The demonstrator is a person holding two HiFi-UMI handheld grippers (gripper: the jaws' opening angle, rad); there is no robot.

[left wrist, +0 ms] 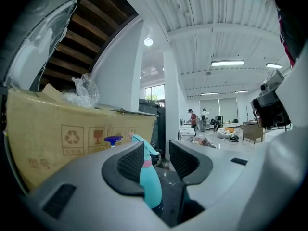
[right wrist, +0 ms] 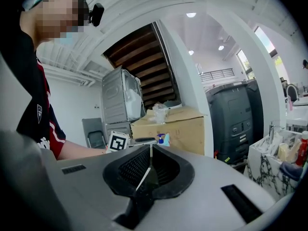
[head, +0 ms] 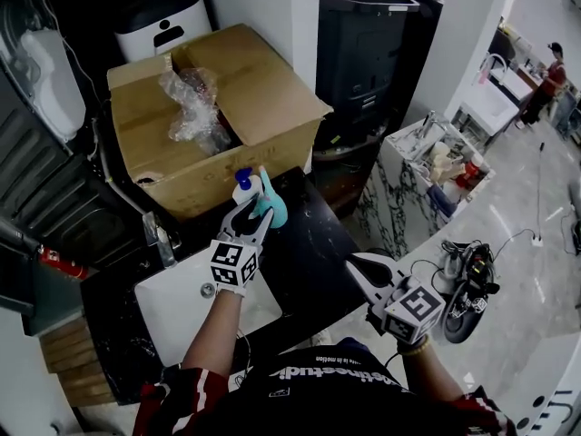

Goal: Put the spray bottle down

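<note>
The left gripper [left wrist: 159, 153] has its black jaws parted around the teal plastic spray bottle [left wrist: 150, 179]. The bottle leans on one pad and is clear of the other, above the black countertop [head: 309, 243] beside the open cardboard box [head: 263, 89]. The right gripper [right wrist: 150, 148] is closed on nothing. Tilted like that, I reckon the bottle topples if a jaw drags it. The box holds crumpled clear plastic [head: 191, 98].

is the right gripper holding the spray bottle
No, the right gripper has its fingers closed together on nothing, while the spray bottle is between the fingers of the left gripper.
</note>
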